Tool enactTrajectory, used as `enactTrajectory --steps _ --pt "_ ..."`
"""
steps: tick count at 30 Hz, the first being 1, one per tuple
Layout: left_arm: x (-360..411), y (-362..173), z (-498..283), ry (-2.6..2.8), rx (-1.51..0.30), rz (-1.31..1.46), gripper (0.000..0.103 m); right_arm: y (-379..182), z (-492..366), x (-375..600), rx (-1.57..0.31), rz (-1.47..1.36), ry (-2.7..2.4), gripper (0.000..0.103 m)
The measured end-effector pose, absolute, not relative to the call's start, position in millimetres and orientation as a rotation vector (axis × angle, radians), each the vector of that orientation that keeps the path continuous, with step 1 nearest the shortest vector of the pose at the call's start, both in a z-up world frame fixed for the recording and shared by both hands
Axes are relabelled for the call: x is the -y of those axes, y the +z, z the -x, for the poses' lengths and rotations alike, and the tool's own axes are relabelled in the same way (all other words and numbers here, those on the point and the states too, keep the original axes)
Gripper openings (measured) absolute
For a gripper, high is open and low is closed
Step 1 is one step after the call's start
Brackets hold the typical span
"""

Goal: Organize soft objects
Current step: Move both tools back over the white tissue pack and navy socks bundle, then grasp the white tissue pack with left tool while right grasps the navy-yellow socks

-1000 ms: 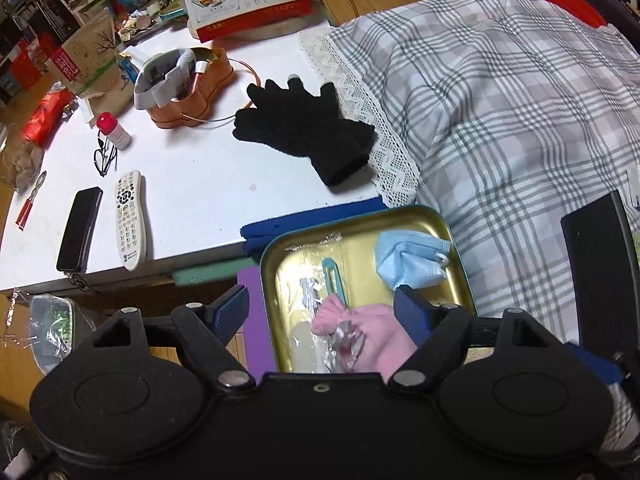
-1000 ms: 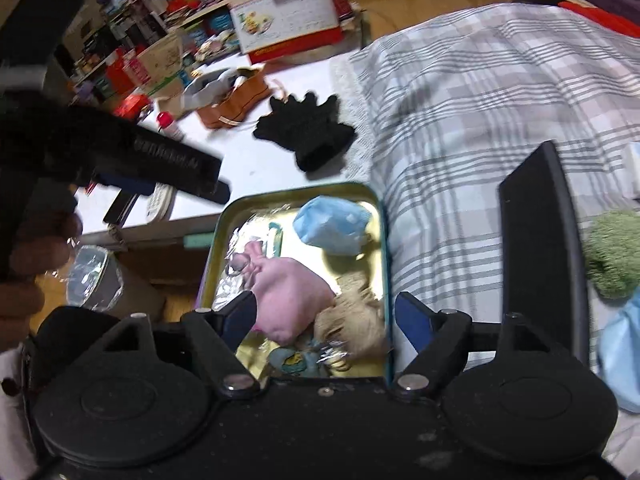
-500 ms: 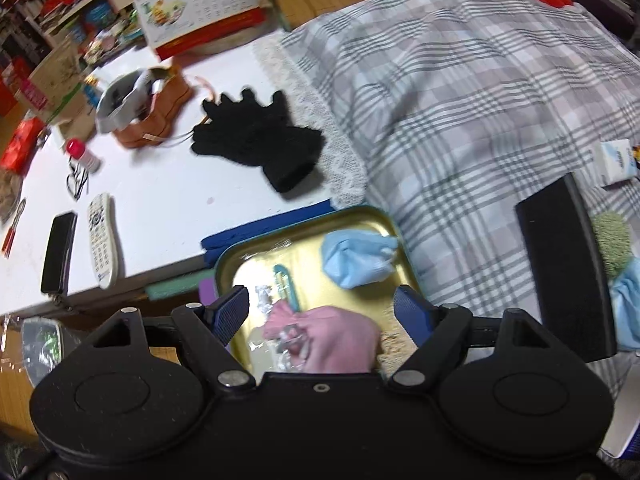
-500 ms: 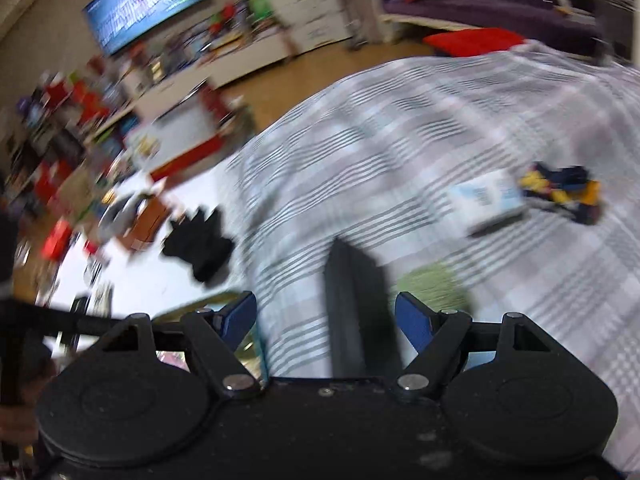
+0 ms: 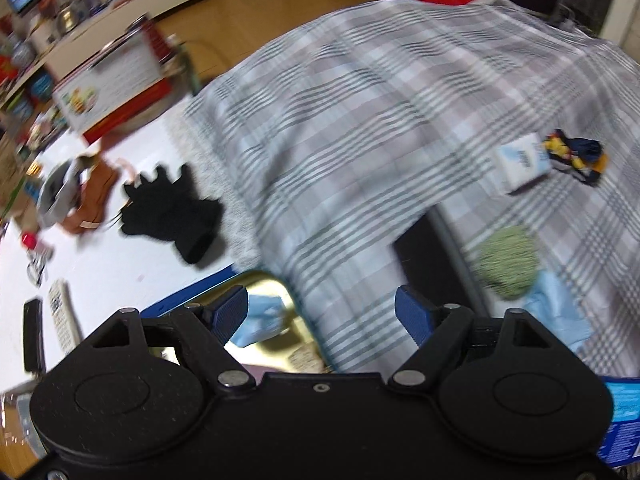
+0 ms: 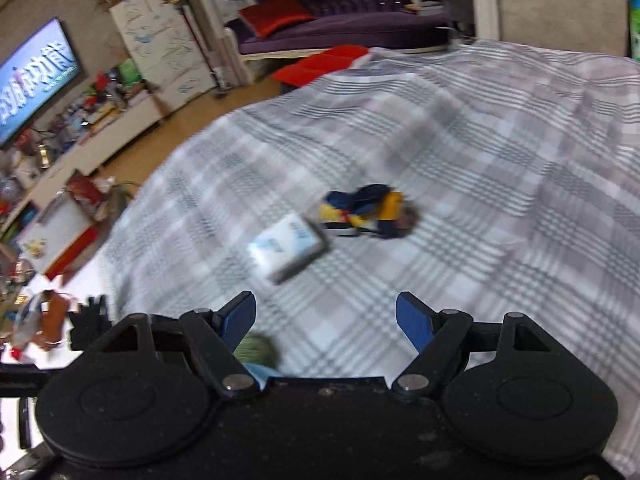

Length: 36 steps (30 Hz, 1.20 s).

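Note:
My left gripper is open and empty above the plaid blanket, beside the gold tin that holds a blue face mask. A green fuzzy ball, a light blue cloth, a tissue pack and a navy-yellow soft item lie on the blanket. A black glove lies on the white table. My right gripper is open and empty over the blanket, facing the tissue pack and the navy-yellow item; the green ball is by its left finger.
A black tin lid stands on the blanket near the tin. A remote, a phone, an orange holder and a calendar are on the table. A purple sofa and TV lie beyond.
Both grippers have swung right, away from the tin and over the blanket. The pink pouch has left view. The tissue pack and navy-yellow item now sit closer ahead of the right gripper.

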<state>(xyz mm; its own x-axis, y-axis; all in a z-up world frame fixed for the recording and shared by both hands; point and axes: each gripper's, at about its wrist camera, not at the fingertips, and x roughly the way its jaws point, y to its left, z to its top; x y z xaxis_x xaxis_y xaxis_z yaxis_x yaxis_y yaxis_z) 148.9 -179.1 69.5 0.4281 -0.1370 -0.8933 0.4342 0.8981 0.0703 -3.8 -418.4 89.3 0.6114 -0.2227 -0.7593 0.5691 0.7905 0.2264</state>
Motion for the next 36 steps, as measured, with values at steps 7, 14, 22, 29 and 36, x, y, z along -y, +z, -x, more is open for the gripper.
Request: enactTrajectory --steps 7,14,22,29,36 --pt "249.7 71.4 -148.9 -0.451 -1.05 -0.363 0.081 84.2 24.0 451.0 -0.781 -0.537 -0.563 0.077" --pt "321.3 66.7 -171.4 -0.478 -1.045 -0.297 0.086 73.2 35.9 474.1 -0.786 -0.586 -0.625 0.078" --pt "386.1 32.1 -195.9 -0.388 -1.075 -0.197 0.086 69.3 43.0 483.6 -0.783 -0.616 -0.654 0.078" --pt "418.3 3.6 -198.5 -0.36 -1.093 -0.203 0.088 61.9 43.7 490.9 -0.794 -0.635 -0.667 0.078" --pt "426.9 -19.4 -206.4 -0.289 -1.155 -0.201 0.091 56.8 41.7 492.3 -0.805 -0.64 -0.67 0.078"
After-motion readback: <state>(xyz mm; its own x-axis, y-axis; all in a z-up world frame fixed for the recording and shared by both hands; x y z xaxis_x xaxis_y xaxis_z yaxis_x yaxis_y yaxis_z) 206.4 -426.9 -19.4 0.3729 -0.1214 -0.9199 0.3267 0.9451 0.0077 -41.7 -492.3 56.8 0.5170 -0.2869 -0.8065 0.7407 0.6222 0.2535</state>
